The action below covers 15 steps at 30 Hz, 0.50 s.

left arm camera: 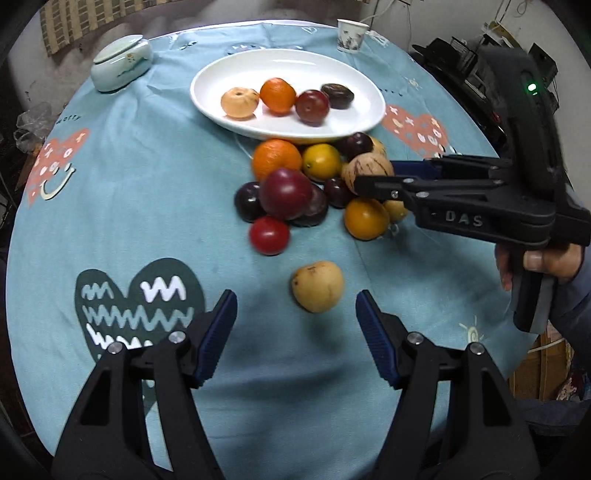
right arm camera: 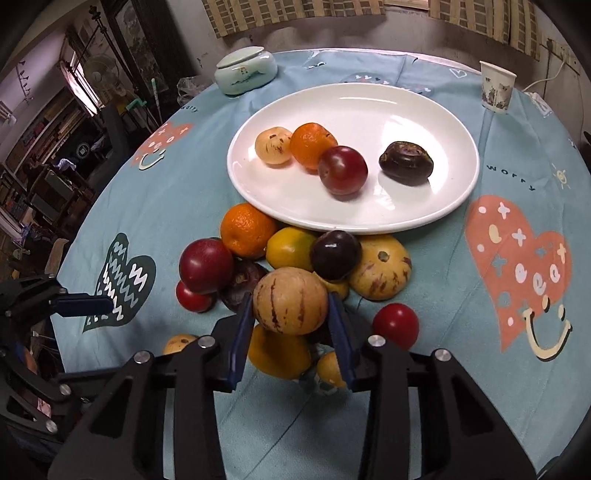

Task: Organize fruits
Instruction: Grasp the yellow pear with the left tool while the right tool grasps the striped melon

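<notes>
A white oval plate (left arm camera: 236, 70) (right arm camera: 424, 122) holds several fruits: a pale one, an orange, a red plum and a dark one. A pile of fruits (left arm camera: 291, 184) (right arm camera: 258, 258) lies just in front of it on the blue cloth. My right gripper (right arm camera: 291, 314) (left arm camera: 364, 176) is shut on a tan striped melon (right arm camera: 290, 301) (left arm camera: 369, 170), held over the pile. My left gripper (left arm camera: 295, 310) is open and empty, low over the cloth, with a lone yellow fruit (left arm camera: 317, 286) just ahead between its fingers.
A pale green lidded jar (left arm camera: 122, 62) (right arm camera: 245, 72) stands at the far left of the round table. A paper cup (left arm camera: 351, 35) (right arm camera: 496, 88) stands at the far right. A red tomato (right arm camera: 395, 325) lies right of the pile.
</notes>
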Tool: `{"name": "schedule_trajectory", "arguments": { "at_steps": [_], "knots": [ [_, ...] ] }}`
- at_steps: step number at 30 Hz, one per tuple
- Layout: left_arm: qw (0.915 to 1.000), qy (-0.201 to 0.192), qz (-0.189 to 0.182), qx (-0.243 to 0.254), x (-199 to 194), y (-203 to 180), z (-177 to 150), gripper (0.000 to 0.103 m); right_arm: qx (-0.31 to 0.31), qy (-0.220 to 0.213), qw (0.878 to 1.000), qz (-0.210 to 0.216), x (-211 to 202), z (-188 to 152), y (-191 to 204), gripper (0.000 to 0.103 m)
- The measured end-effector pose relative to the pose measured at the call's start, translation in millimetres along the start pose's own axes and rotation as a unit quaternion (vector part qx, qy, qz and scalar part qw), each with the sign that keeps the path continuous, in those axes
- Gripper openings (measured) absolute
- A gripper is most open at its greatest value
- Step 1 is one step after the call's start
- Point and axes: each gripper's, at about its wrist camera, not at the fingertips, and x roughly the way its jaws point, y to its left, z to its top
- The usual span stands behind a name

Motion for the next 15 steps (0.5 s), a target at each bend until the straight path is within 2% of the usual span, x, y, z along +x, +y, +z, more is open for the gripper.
{"name": "schedule_trajectory", "arguments": {
  "at_steps": [6,9,11,15],
  "knots": [
    [0.9998,0.014,-0.003,0.012,24,-15,10,0.068,0.030,-0.013,0.999,0.009,-26,-15,-15,0.040],
    [0.9994,0.032,0.001,0.011,41,-17,11,0.055,0.045,-0.015,0.999,0.010,-32,-24,-20,0.040],
    [0.9989,0.045,0.006,0.006,50,-15,10,0.039,0.048,-0.017,0.999,0.010,-35,-28,-21,0.040],
    [0.9991,0.039,0.014,0.004,48,-15,11,0.038,0.053,-0.018,0.998,0.013,-38,-32,-21,0.040]
  ]
}}
